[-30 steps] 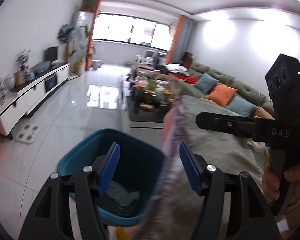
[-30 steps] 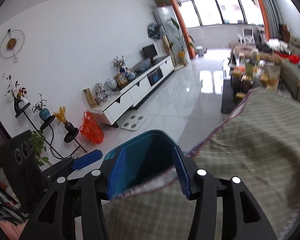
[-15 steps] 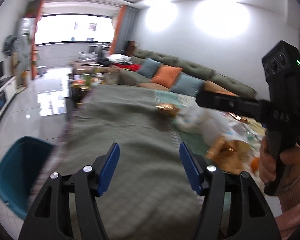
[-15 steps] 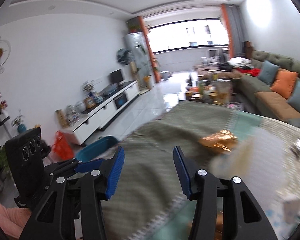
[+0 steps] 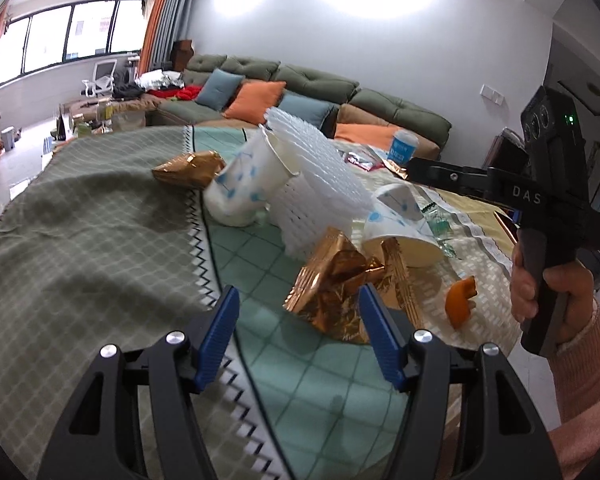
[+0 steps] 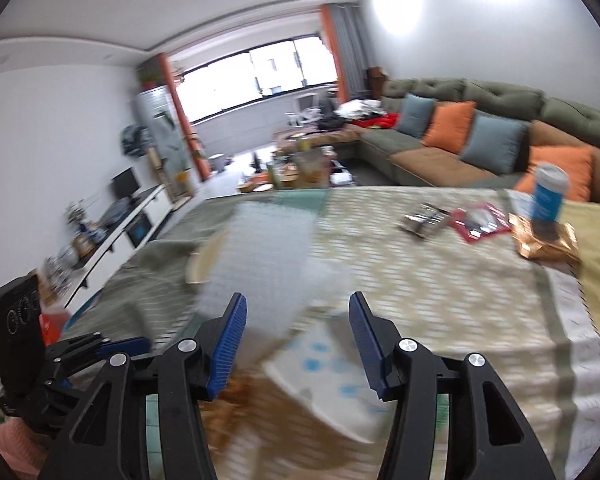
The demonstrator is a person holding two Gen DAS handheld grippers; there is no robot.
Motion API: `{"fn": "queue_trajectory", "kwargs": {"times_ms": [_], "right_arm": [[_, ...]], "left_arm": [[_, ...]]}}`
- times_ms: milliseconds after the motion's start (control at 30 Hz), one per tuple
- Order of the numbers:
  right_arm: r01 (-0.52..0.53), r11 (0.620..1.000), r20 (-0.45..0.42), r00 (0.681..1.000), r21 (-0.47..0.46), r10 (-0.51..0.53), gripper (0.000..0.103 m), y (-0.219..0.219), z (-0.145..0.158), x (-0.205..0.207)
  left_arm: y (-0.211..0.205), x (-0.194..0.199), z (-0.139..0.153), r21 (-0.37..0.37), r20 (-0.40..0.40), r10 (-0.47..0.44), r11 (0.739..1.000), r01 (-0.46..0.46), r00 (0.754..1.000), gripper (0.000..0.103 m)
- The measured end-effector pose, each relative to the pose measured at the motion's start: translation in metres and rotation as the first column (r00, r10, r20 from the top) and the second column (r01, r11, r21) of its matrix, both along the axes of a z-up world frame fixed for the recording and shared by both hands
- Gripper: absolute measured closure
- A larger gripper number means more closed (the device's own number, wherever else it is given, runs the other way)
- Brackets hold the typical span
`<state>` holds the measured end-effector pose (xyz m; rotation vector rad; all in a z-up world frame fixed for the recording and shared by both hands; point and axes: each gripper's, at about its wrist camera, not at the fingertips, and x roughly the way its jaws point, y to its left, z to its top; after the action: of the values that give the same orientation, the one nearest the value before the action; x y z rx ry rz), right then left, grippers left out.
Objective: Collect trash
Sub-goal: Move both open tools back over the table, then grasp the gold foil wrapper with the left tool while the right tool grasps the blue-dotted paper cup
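Your left gripper hangs with jaws apart and empty; the crumpled gold wrapper lies just ahead, slightly right. Your right gripper, also spread and just widening, frames the tipped paper cup.

A green sofa with orange cushions and blue cushions runs along the white wall. Wide windows flanked by orange curtains close the far end. A white TV cabinet lines the opposite wall.
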<state>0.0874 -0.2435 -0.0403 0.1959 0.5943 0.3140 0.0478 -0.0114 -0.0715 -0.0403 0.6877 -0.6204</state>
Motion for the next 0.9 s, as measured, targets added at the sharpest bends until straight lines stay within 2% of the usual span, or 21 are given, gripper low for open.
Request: {"fn": "queue_trajectory", "kwargs": {"times_ms": [133, 333, 500, 600, 667, 733, 900], "right_arm": [[0.050, 0.999, -0.045, 0.998, 0.016, -0.049, 0.047, -0.023, -0.015, 0.008], [0.045, 0.999, -0.085, 0.995, 0.023, -0.043, 0.047, -0.032, -0.031, 0.013], [0.019, 1.000, -0.096, 0.995, -0.008, -0.019, 0.048, -0.024, -0.035, 0.018], [0.003, 1.000, -0.107, 0.994, -0.017, -0.005, 0.057, -0.022, -0.038, 0.020], [0.004, 1.000, -0.110, 0.994, -0.016, -0.005, 0.061, -0.023, -0.038, 0.020], [0.003, 1.000, -0.108, 0.994, -0.013, -0.004, 0.067, -0.024, -0.037, 0.018], [0.000, 1.000, -0.094, 0.996, -0.017, -0.002, 0.070, -0.025, -0.032, 0.013]], "left_arm": [[-0.007, 0.008, -0.002, 0.003, -0.026, -0.014, 1.000, 0.014, 1.000, 0.040], [-0.015, 0.014, -0.007, 0.001, -0.062, -0.033, 0.999, 0.033, 0.998, 0.042], [-0.021, 0.016, -0.008, -0.006, -0.084, -0.064, 0.998, 0.064, 0.994, 0.055], [-0.024, 0.017, -0.010, -0.007, -0.090, -0.066, 0.998, 0.066, 0.994, 0.060], [-0.024, 0.016, -0.010, -0.016, -0.098, -0.079, 0.997, 0.078, 0.992, 0.077], [-0.025, 0.015, -0.011, -0.019, -0.101, -0.082, 0.997, 0.081, 0.991, 0.082], [-0.023, 0.009, -0.009, -0.027, -0.080, -0.087, 0.996, 0.085, 0.993, 0.087]]}}
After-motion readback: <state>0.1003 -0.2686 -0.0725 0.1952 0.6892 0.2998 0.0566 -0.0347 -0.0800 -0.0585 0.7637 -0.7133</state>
